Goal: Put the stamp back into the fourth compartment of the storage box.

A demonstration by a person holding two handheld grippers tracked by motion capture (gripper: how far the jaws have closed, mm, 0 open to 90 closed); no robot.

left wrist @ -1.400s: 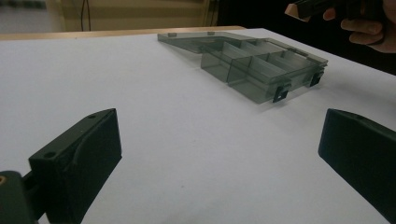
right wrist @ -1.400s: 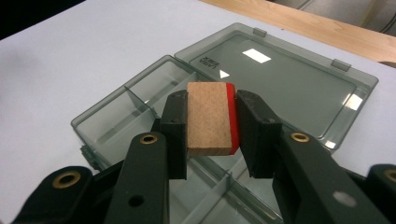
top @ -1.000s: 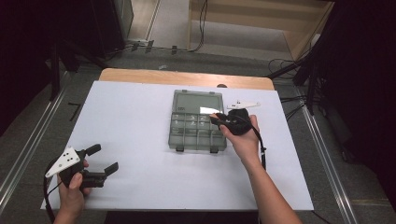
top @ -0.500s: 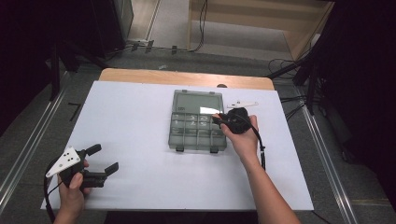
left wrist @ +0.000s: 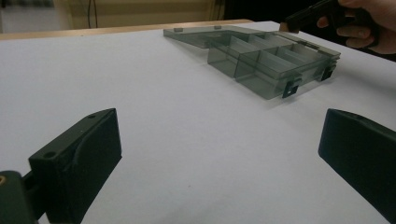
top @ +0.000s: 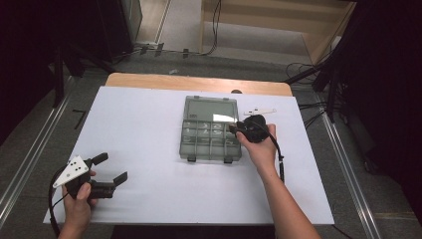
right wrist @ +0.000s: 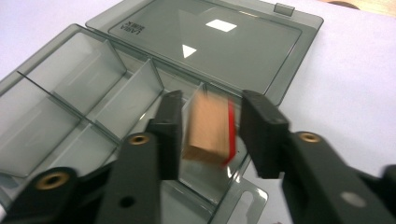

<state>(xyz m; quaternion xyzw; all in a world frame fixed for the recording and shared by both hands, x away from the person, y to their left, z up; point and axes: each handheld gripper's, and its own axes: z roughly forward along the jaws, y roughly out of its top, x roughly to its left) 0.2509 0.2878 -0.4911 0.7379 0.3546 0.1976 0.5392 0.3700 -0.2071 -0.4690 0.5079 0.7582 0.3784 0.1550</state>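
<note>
A smoky grey compartment box [top: 211, 108] lies open mid-table, its lid flat behind it; it is seen too in the left gripper view [left wrist: 261, 60] and the right gripper view [right wrist: 205, 42]. My right gripper [top: 234, 130] hovers over the box's right end. Its jaws have just been opening, and a small tan block with a red edge [right wrist: 208, 133] sits blurred between them, over a compartment, with a slim gap on each side [right wrist: 210, 126]. My left gripper [top: 112, 168] rests open on the table's near left, nothing between its fingers [left wrist: 79, 154].
A small white strip [top: 260, 110] lies on the white table top [top: 139, 124] just behind my right hand. The table's wooden far edge [top: 199, 82] borders dark floor with cables and stands. The right hand [left wrist: 359, 23] appears far off in the left gripper view.
</note>
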